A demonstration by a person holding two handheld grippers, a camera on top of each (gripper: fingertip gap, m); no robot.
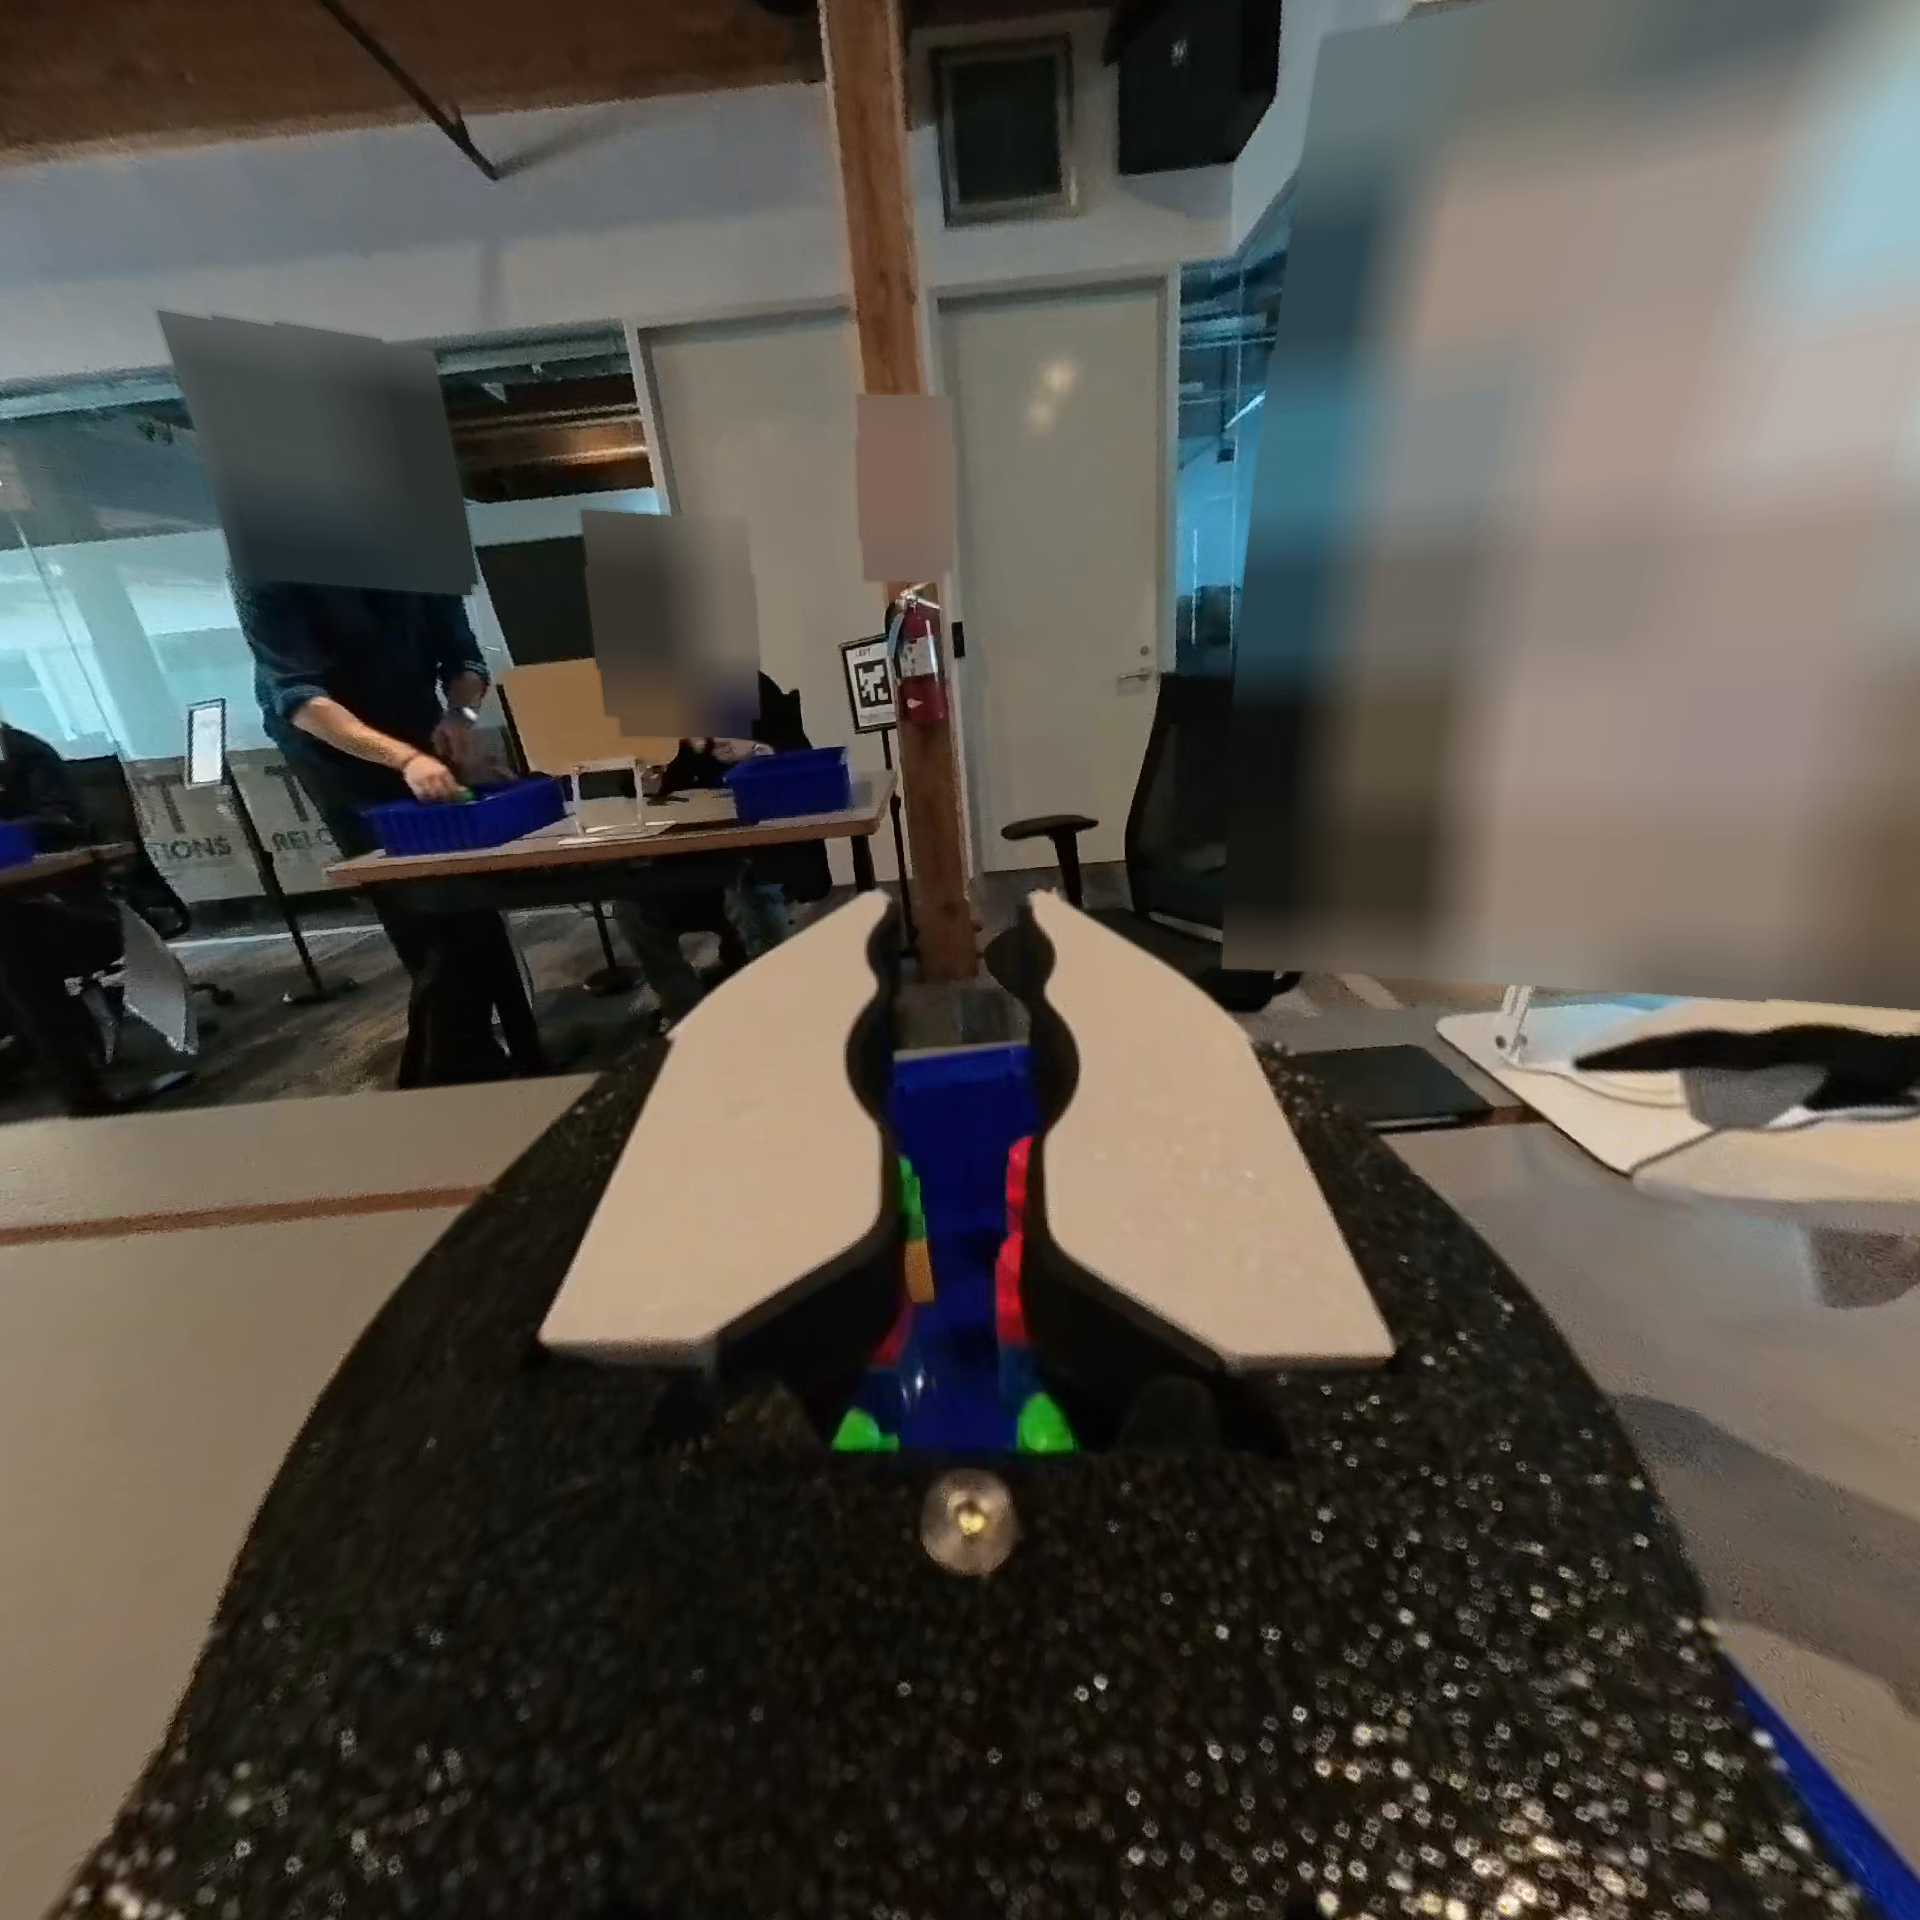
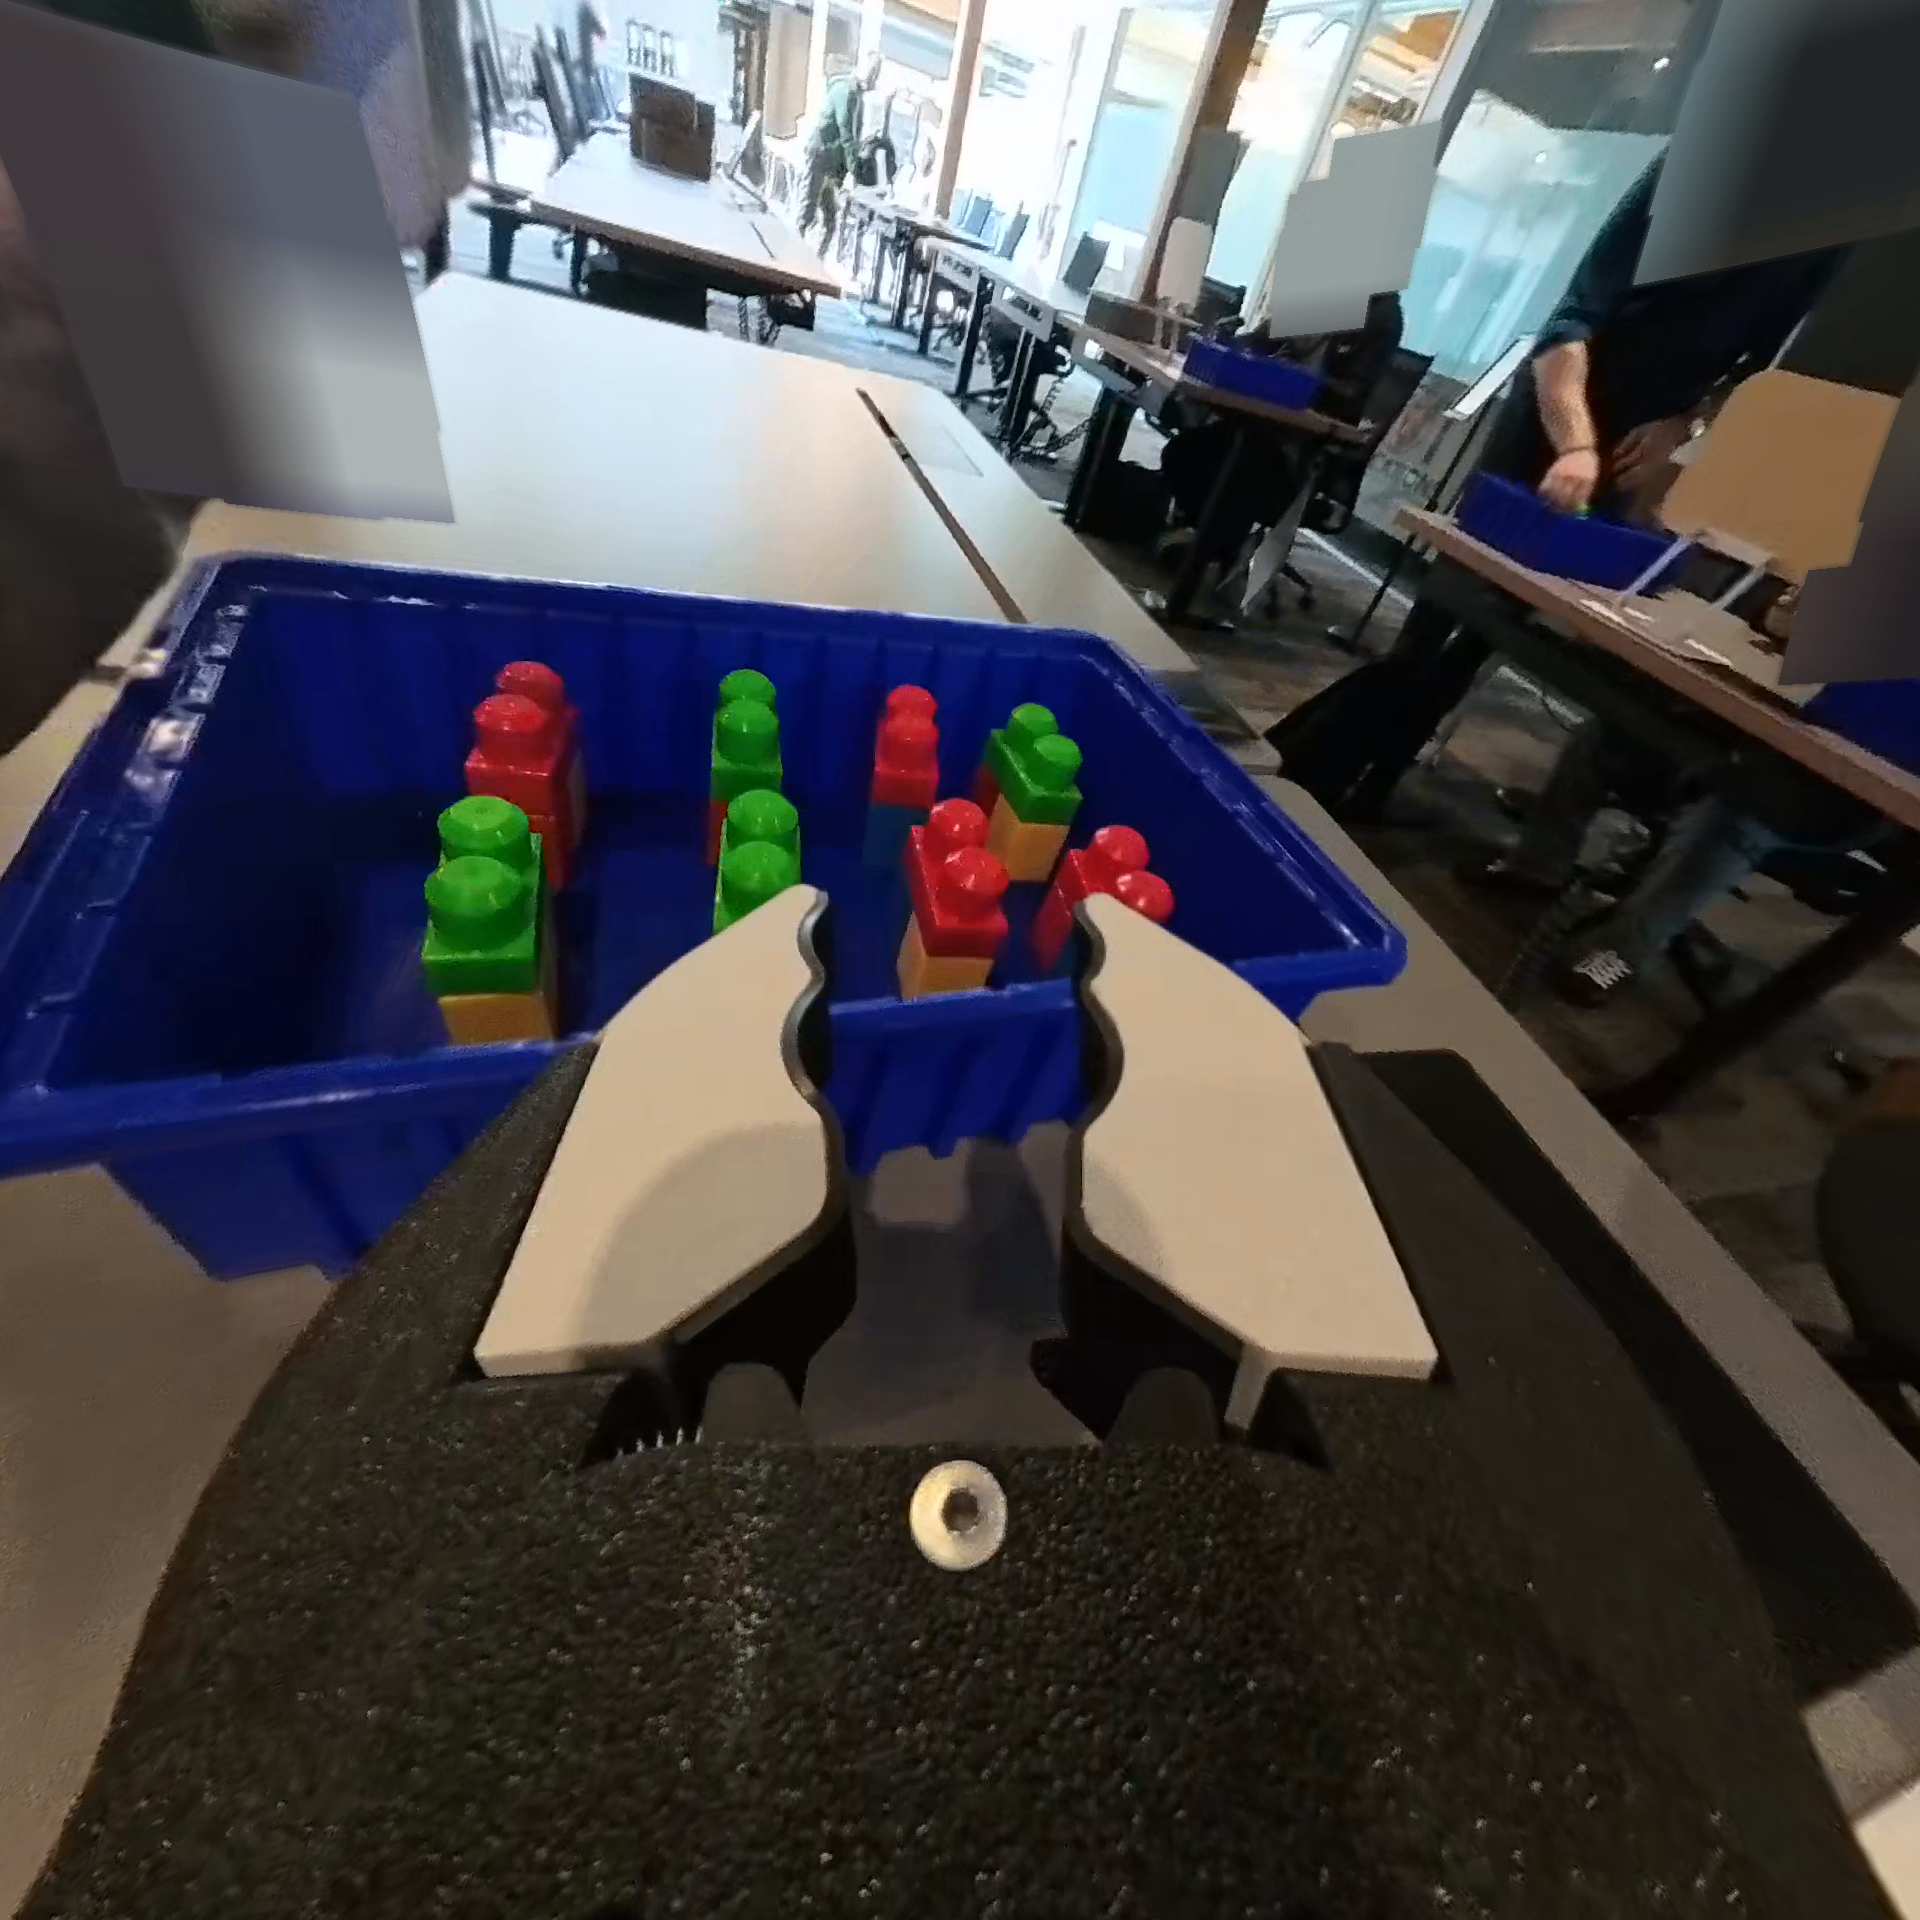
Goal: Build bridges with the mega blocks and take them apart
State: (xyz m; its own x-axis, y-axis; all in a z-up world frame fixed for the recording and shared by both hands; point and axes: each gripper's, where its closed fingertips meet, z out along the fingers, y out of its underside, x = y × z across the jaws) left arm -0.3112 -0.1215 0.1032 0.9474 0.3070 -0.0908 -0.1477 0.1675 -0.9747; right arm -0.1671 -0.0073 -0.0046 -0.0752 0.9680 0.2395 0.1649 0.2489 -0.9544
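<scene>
Blue long block (image 1: 961,1174) clamped in the left gripper (image 1: 961,935); right gripper (image 2: 951,925) open and empty.
Only the right wrist view shows the blue bin (image 2: 1039,1049) at 12 o'clock, holding upright stacks: green-on-yellow stack (image 2: 486,925) at 10 o'clock, red-on-yellow stack (image 2: 951,914) at 12 o'clock. Only the left wrist view shows the held block, level above the table (image 1: 208,1299).

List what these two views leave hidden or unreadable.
- Left wrist view: the left gripper fingers cover most of the blue block; whether they clamp it is unclear.
- Right wrist view: the right gripper and the blue bin near wall hide the block stacks' bases.
- Both views: mosaic patches cover background areas.
</scene>
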